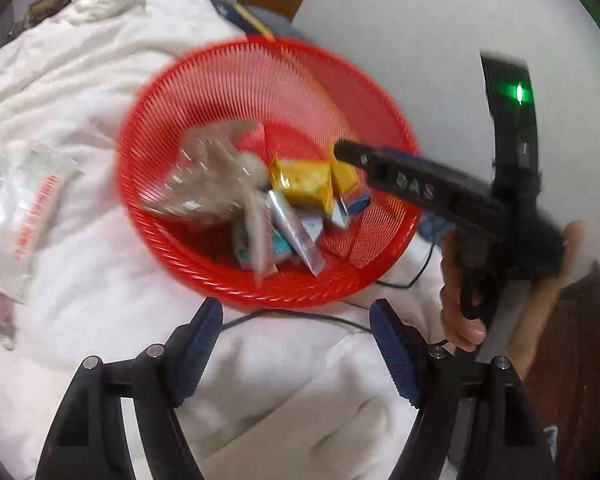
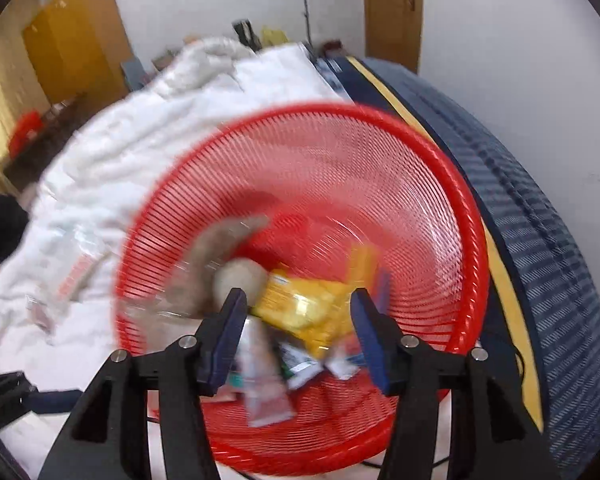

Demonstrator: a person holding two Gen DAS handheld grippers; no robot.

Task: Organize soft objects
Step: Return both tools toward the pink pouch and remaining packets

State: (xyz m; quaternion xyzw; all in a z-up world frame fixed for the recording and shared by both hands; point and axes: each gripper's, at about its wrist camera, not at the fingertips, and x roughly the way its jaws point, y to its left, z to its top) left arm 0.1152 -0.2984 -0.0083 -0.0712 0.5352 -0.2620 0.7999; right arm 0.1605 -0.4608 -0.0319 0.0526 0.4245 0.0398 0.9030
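A home, most likely a bedroom; a rumpled white quilted duvet (image 2: 140,148) covers a bed from 9 to 12 o'clock in the right wrist view, over a dark blue striped mattress with a yellow edge band (image 2: 540,248) at 3 o'clock; a round red plastic mesh basket (image 2: 440,184) of small household packets sits on the bedding; plain white walls (image 2: 520,40), a wooden post (image 2: 392,8) at 12 o'clock, a yellow-brown wooden cupboard (image 2: 72,36) at 10 o'clock.
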